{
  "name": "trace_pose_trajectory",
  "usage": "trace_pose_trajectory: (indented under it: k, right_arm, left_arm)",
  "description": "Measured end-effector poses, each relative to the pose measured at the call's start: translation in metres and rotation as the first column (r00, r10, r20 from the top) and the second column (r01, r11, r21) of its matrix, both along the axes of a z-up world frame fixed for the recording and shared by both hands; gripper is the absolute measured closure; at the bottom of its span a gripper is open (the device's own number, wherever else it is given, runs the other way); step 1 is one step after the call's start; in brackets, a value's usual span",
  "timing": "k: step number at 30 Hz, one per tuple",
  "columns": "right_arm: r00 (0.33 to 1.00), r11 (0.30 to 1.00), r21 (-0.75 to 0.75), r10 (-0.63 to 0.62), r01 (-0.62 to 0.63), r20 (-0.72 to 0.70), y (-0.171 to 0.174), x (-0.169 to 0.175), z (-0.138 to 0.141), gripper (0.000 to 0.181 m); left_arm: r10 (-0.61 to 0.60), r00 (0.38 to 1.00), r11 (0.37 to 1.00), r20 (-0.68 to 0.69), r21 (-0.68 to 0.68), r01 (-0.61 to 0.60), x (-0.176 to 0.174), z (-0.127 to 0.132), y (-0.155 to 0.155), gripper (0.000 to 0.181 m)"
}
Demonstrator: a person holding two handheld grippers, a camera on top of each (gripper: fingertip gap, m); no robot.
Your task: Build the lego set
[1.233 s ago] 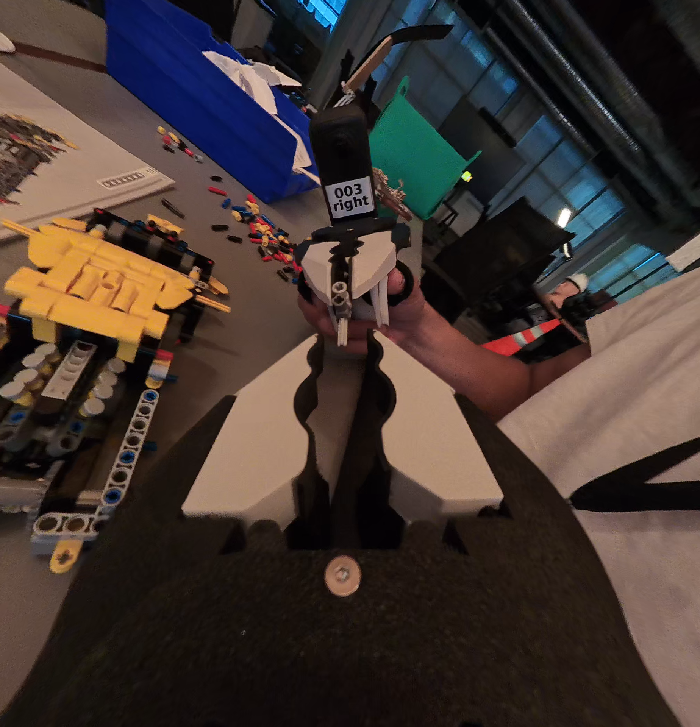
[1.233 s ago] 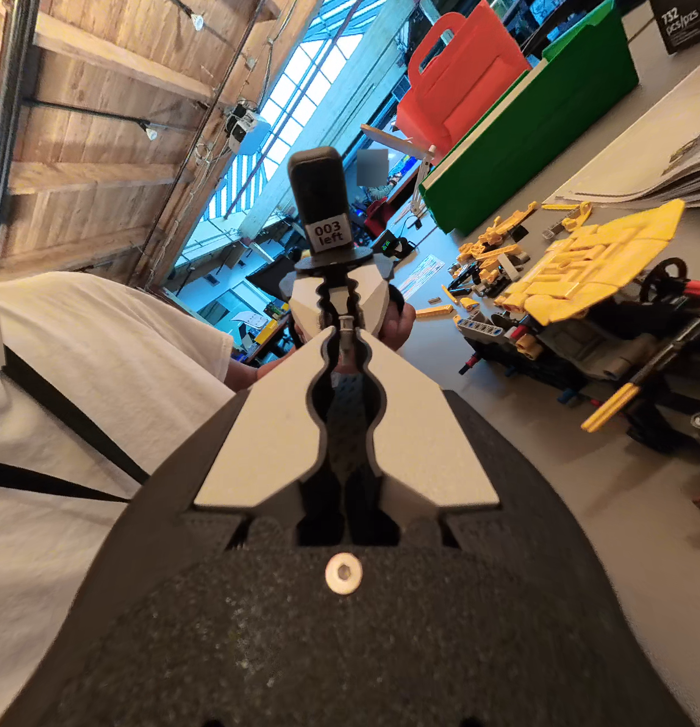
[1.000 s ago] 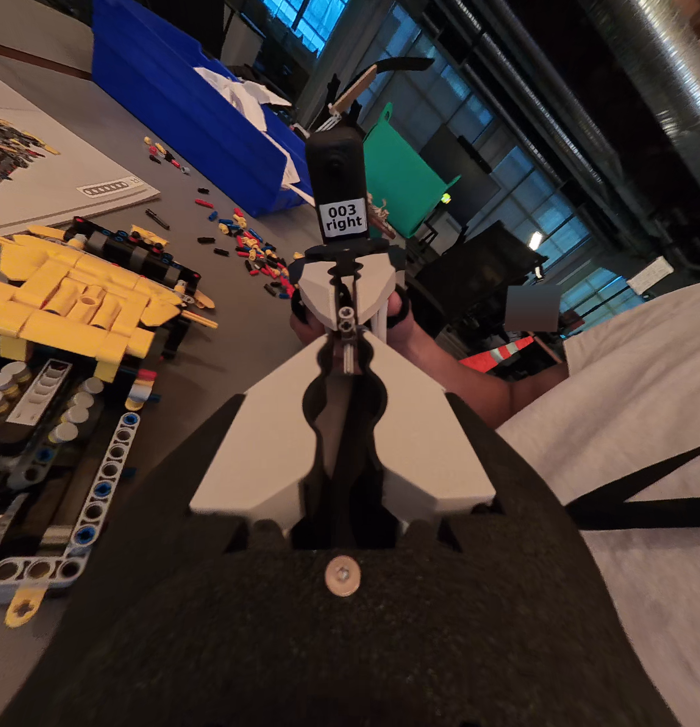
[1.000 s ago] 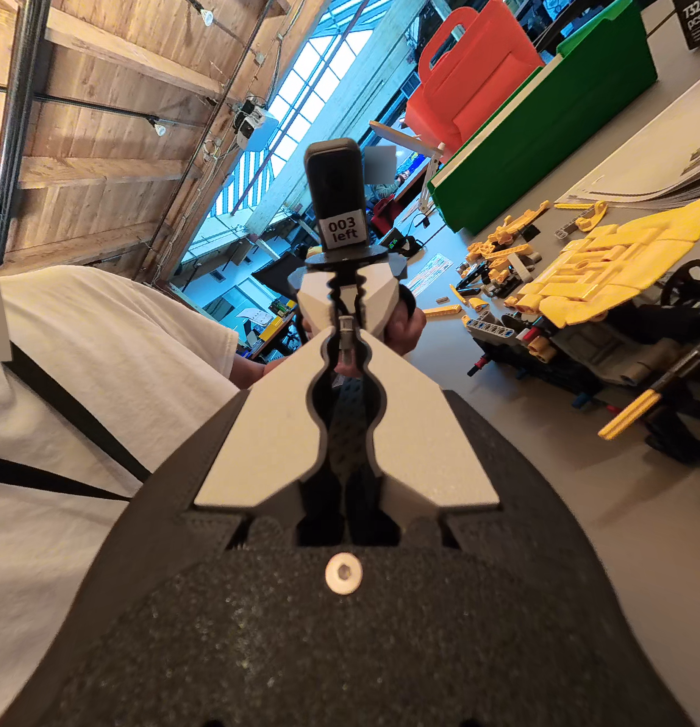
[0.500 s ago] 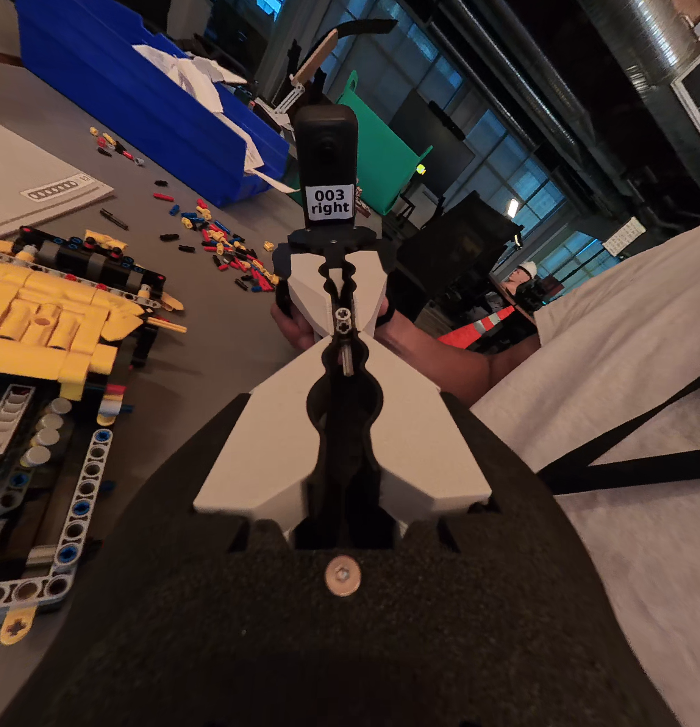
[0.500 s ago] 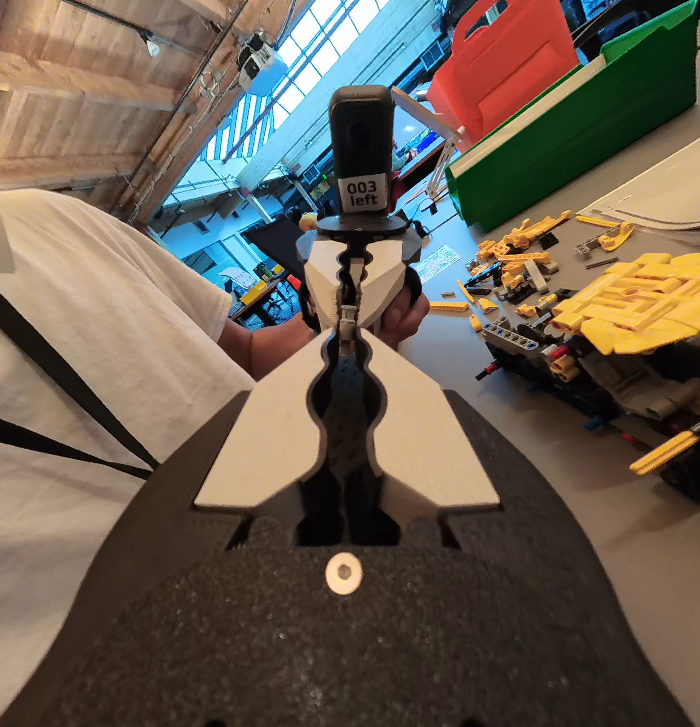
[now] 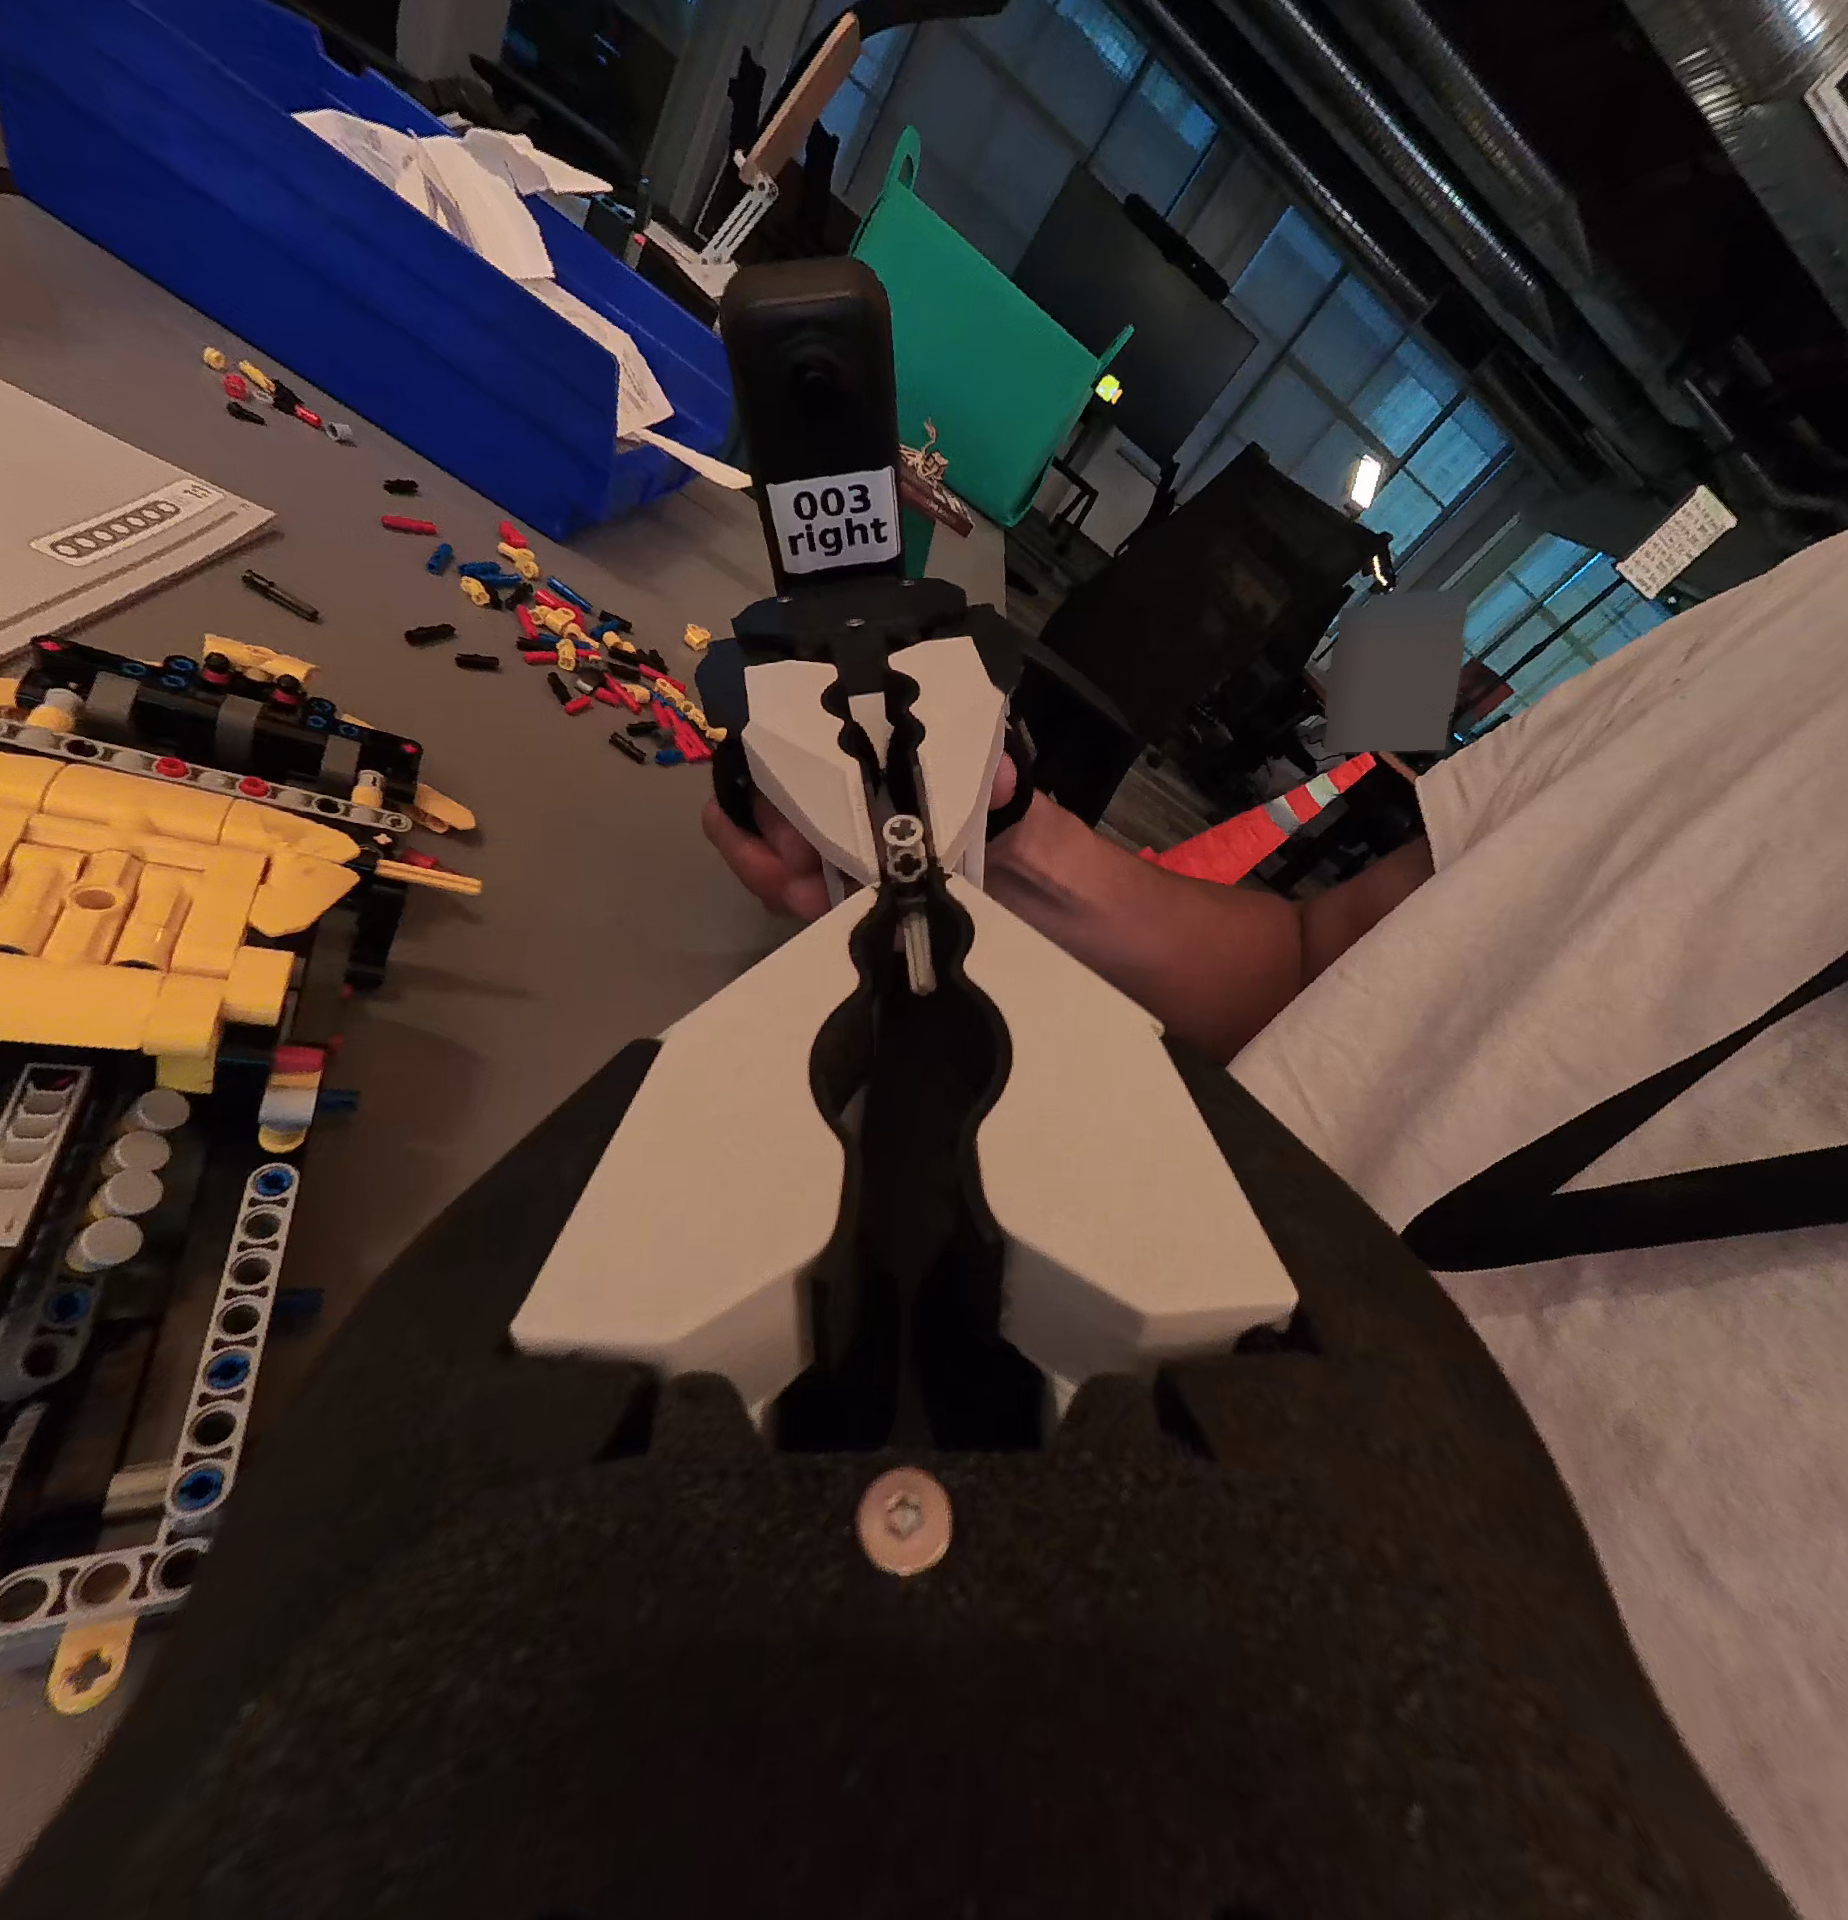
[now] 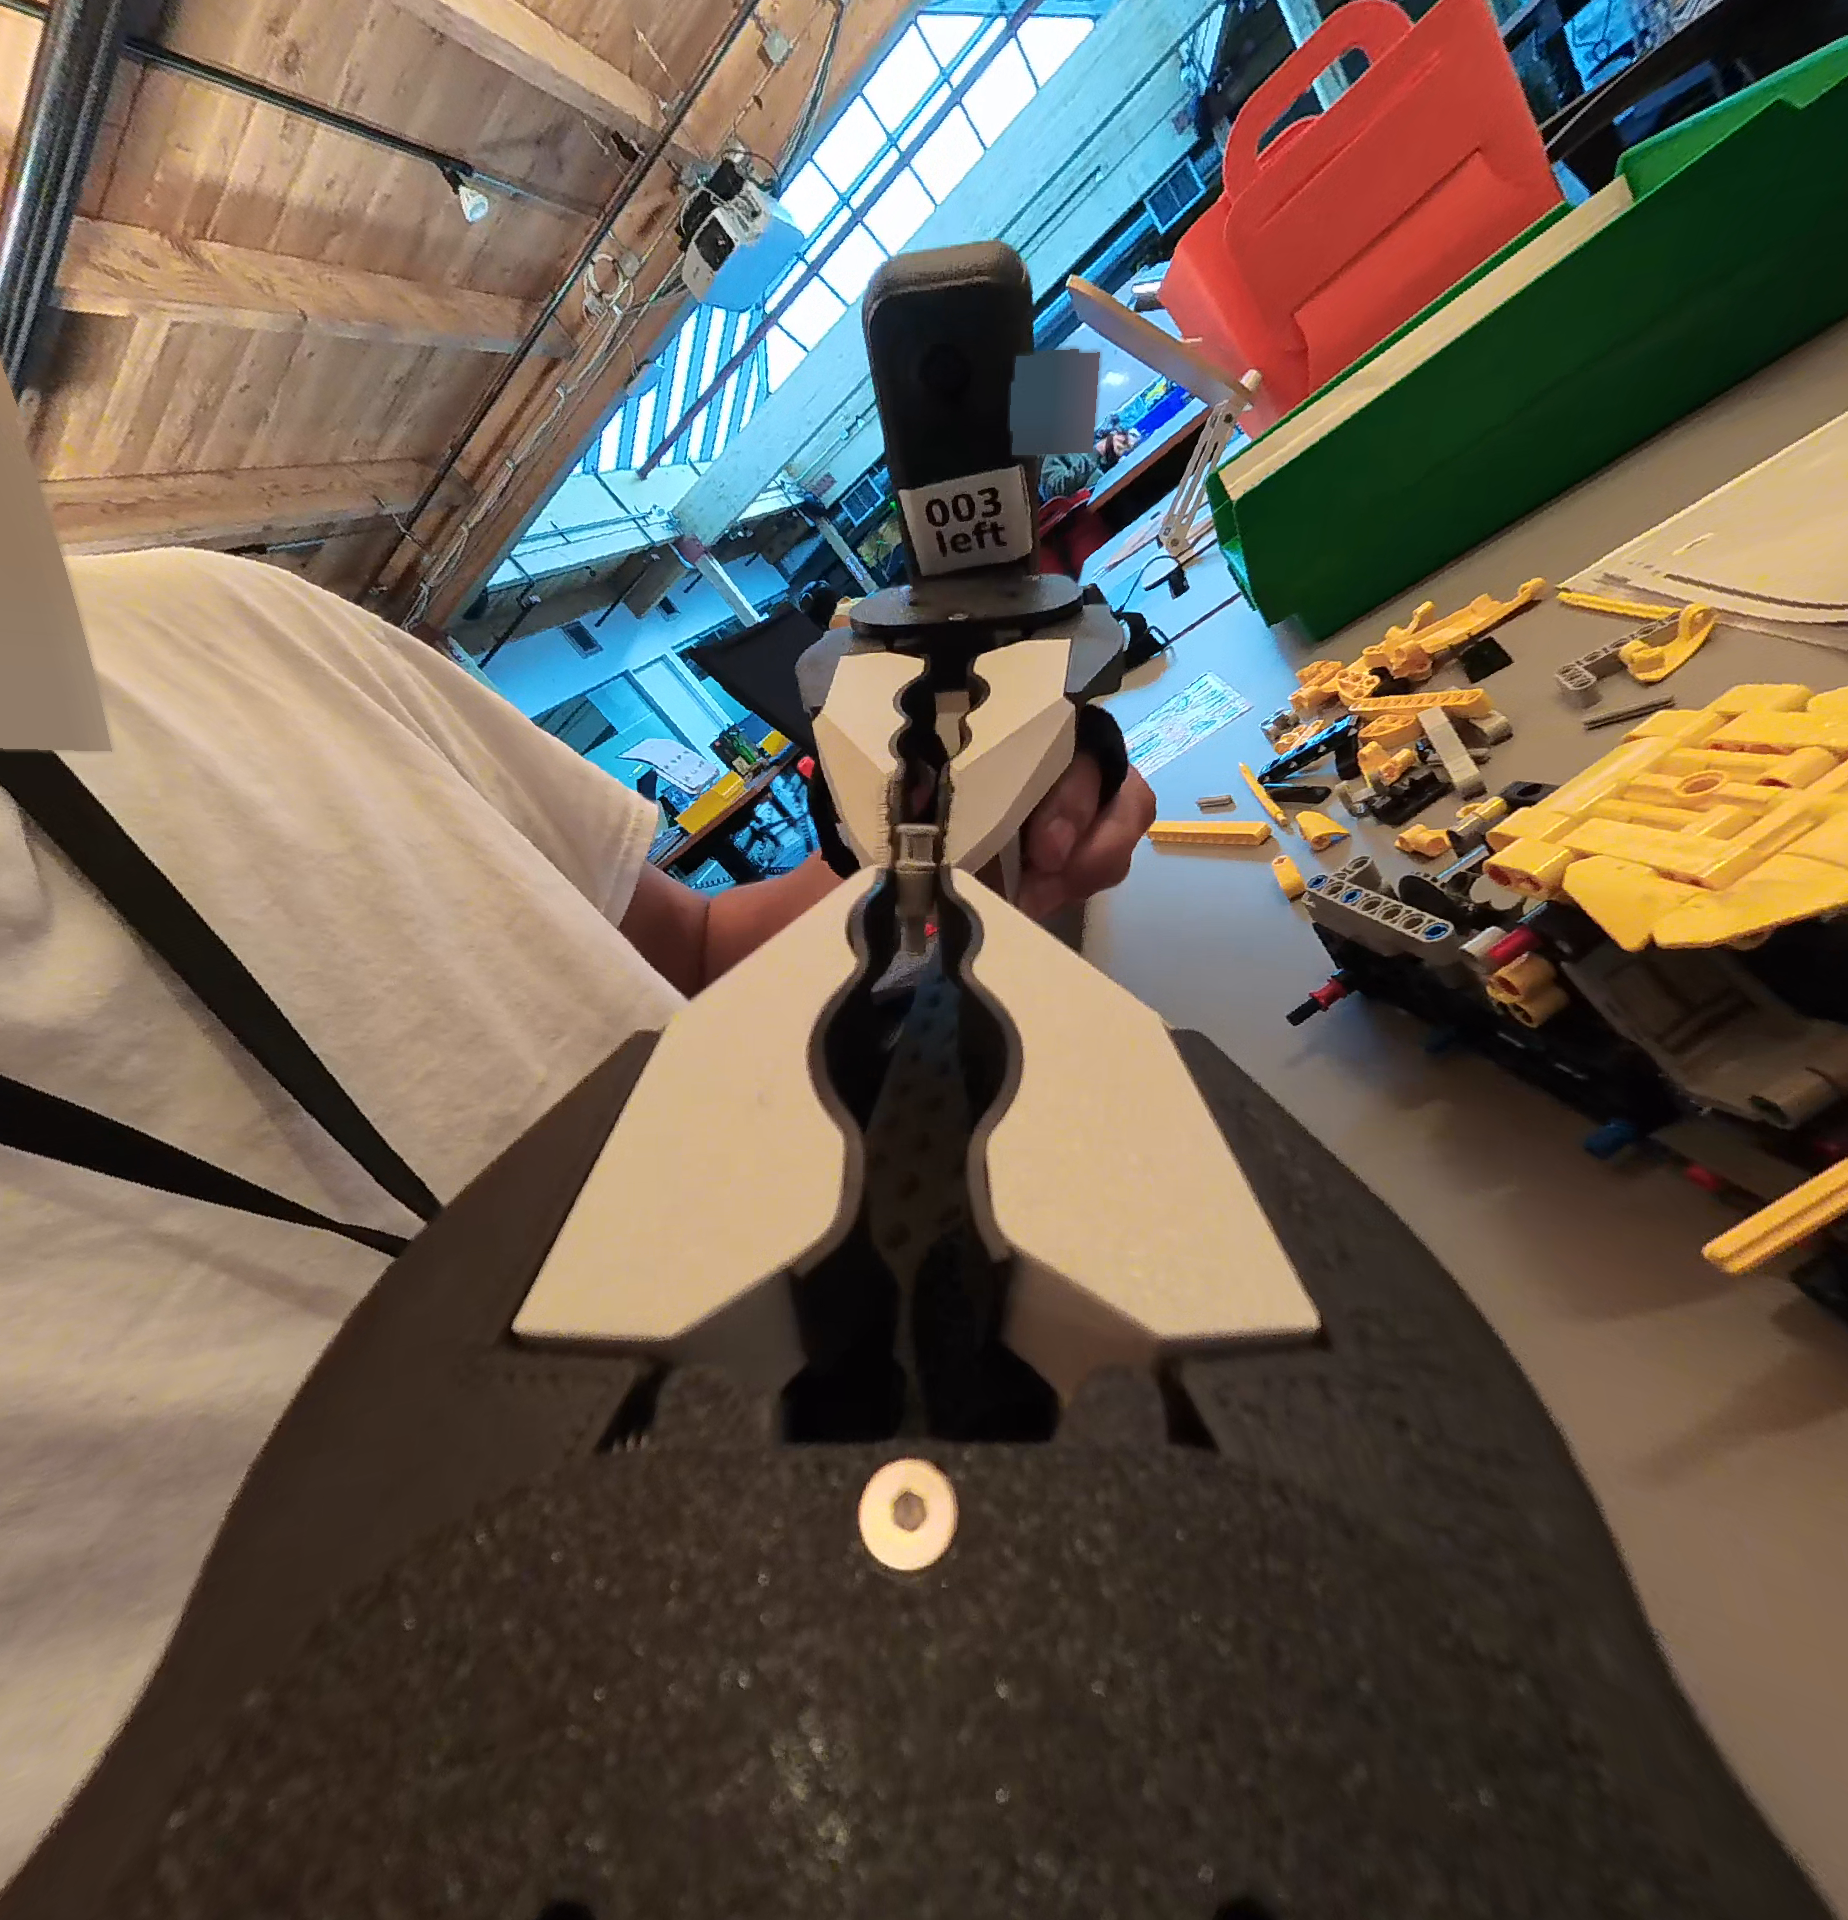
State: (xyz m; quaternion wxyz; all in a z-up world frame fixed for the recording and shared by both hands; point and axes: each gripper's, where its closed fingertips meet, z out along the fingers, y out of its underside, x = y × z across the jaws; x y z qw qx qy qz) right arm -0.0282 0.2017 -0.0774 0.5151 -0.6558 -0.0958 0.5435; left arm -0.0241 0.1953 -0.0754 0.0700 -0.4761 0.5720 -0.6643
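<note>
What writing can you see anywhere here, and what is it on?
I name the carriers, not the words.
White sticker on the opposite black camera: legible.
Second white sticker, right wrist view: legible.
Booklet: small marking, blurred.
Wall sheet: too small.

I'm working in a big shared workshop hall, industrial in build: above my grey table (image 8: 1522, 1455) run timber beams (image 8: 276, 281), a long skylight (image 8: 899, 114) and metal ducts (image 7: 1502, 177). Along the table's far edge stand a blue bin (image 7: 307, 260) and a green bin (image 8: 1522, 416), and beyond the table are more desks (image 8: 733, 800) and tall windows (image 7: 1346, 353).
</note>
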Motion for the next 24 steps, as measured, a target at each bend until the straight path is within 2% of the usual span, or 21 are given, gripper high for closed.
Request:
trace_pose_trajectory:
  k: [7, 10, 13, 17, 20, 24]
  right_arm:
    - [1.0, 1.0, 0.003, -0.005, 0.005, 0.025, -0.001, 0.0, -0.001, 0.175]
    - [0.997, 0.999, 0.022, -0.03, 0.029, 0.068, 0.001, 0.002, -0.002, 0.175]
    - [0.999, 1.0, 0.001, -0.007, 0.007, 0.047, 0.001, 0.002, -0.003, 0.175]
    - [0.999, 1.0, 0.011, 0.0, -0.001, 0.048, -0.001, 0.003, -0.001, 0.175]
    - [0.998, 0.998, 0.046, -0.043, 0.045, -0.035, -0.003, 0.022, 0.012, 0.175]
    - [0.991, 0.994, 0.045, -0.091, 0.096, -0.094, -0.006, 0.046, 0.018, 0.175]
  left_arm:
    - [0.008, 1.0, 1.0, 0.004, 0.018, -0.008, 0.0, -0.001, -0.001, 0.176]
    - [0.03, 0.999, 0.997, 0.03, 0.072, -0.032, 0.001, -0.002, 0.0, 0.176]
    - [0.038, 0.998, 0.989, 0.057, 0.142, -0.046, 0.001, -0.003, 0.0, 0.176]
    - [0.006, 0.998, 0.989, 0.064, 0.15, -0.016, -0.002, -0.003, -0.001, 0.176]
    - [-0.015, 0.998, 0.991, 0.062, 0.136, 0.007, -0.01, -0.001, 0.006, 0.176]
    - [0.04, 0.996, 0.991, 0.082, 0.122, -0.049, -0.02, 0.006, 0.028, 0.176]
